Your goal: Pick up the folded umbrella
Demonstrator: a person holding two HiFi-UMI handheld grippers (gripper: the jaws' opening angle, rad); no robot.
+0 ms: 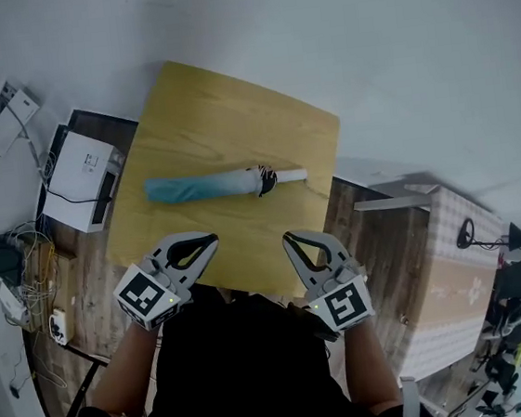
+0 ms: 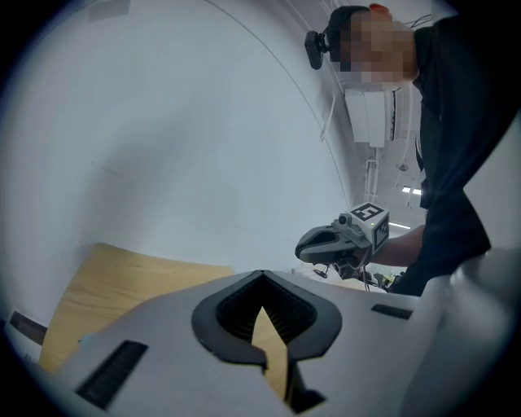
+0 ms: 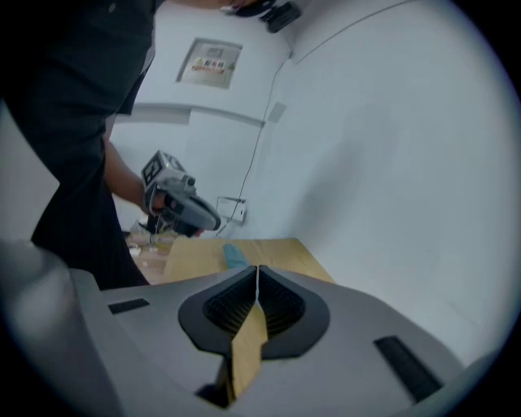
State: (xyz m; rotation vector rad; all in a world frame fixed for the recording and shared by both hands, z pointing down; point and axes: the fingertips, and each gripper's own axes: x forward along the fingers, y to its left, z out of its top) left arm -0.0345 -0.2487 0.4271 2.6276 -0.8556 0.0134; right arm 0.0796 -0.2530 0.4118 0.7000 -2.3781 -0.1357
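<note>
I see the folded umbrella [image 1: 225,184] w/ slim rolled teal fabric and a short white handle at its right end. The dark bits btw. fabric & handle are too small to make out. It lies flat across the middle of the pale yellow wooden counter [image 1: 231,113], apart from both tools. The left hand-held gripper [image 1: 211,242] & right hand-held gripper [image 1: 288,239] hover by the near edge, each clenched on nothing, tips together. The right gripper view gives me only the teal end. In the left gripper view I can't pick the umbrella out behind the jaws.
</note>
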